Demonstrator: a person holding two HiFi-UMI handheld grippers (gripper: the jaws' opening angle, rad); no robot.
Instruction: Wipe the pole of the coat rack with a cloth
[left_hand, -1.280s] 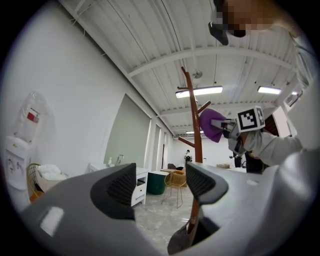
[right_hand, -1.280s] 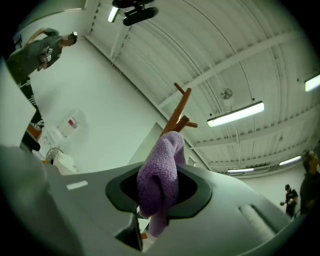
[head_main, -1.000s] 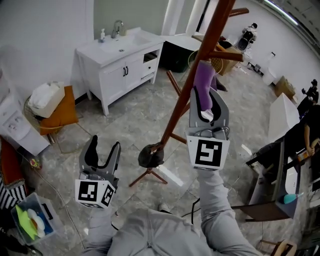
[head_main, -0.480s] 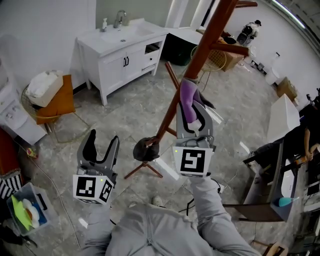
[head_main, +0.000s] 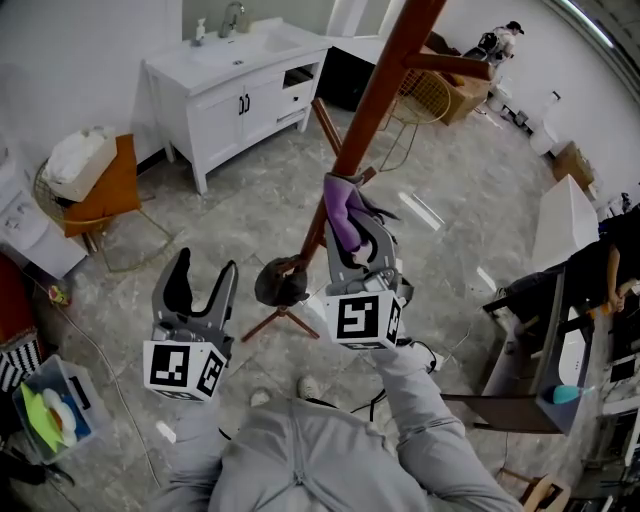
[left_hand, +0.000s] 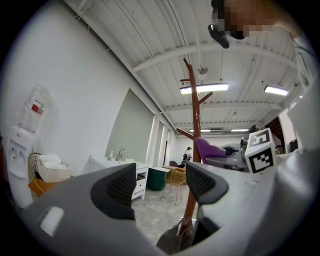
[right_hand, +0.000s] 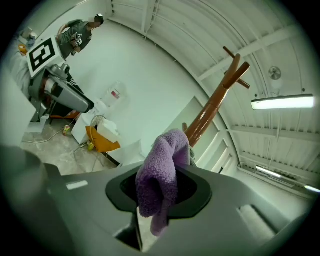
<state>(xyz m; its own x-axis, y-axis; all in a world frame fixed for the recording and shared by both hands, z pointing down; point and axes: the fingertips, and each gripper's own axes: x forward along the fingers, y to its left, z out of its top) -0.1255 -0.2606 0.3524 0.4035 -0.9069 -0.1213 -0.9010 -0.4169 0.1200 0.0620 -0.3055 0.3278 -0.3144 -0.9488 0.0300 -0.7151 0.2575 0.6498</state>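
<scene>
A tall brown wooden coat rack pole (head_main: 368, 108) rises from tripod legs, with a dark bag (head_main: 280, 283) hanging low on it. My right gripper (head_main: 352, 238) is shut on a purple cloth (head_main: 344, 206), and the cloth presses against the lower part of the pole. In the right gripper view the purple cloth (right_hand: 162, 176) bulges between the jaws with the pole (right_hand: 212, 106) right behind it. My left gripper (head_main: 203, 286) hangs open and empty to the left of the bag. The left gripper view shows the pole (left_hand: 193, 150) and the cloth (left_hand: 210, 149) beyond the parted jaws.
A white vanity cabinet with a sink (head_main: 236, 82) stands at the back left. An orange chair with a white bag (head_main: 92, 180) sits at the left. A wire basket chair (head_main: 422, 98) is behind the rack. A dark desk edge (head_main: 540, 340) is at the right.
My right gripper has slid down the pole with the purple cloth, from near the upper pegs toward the bag. The left gripper has stayed nearly still and open.
</scene>
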